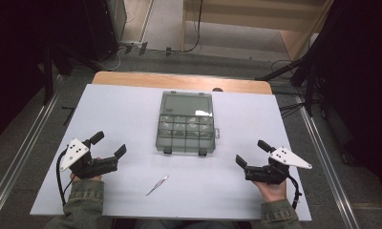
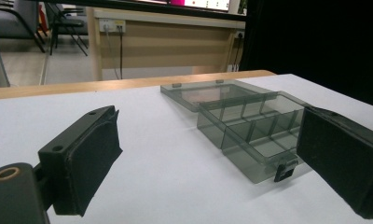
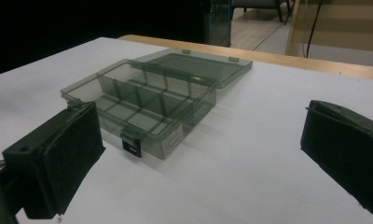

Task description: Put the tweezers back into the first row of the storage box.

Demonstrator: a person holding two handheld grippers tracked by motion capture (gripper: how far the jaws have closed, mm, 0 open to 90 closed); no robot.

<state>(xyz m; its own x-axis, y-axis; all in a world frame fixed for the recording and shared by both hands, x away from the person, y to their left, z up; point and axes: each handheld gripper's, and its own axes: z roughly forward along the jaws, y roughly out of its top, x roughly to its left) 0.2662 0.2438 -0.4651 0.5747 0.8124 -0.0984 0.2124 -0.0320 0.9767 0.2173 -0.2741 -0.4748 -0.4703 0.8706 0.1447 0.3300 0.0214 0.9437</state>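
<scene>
Smoky grey see-through plastic forms the compartment box [image 1: 185, 129] at the middle of the white bench [image 1: 122, 109] in the high view. Its lid lies swung flat toward the far edge, and the tray nearer the person is split by dividers into small cells; whether anything lies in them cannot be made out from here. Metal tweezers [image 1: 157, 185] lie on the bench near the person, well apart from the box. The left hand-held gripper [image 1: 111, 144] rests at the left with its jaws spread and nothing between them. The right hand-held gripper [image 1: 252, 152] rests at the right, spread likewise and holding nothing.

From the left gripper view, the compartment box [image 2: 250, 133] sits ahead and to the right, its cells looking bare, a small black latch at its near corner. Two black padded jaws stand wide apart.

From the right gripper view, the compartment box [image 3: 142, 105] sits ahead and to the left with cells that look bare. A pale label is on its side wall beside a black latch; its writing is too small to read. The jaws stand wide apart.
</scene>
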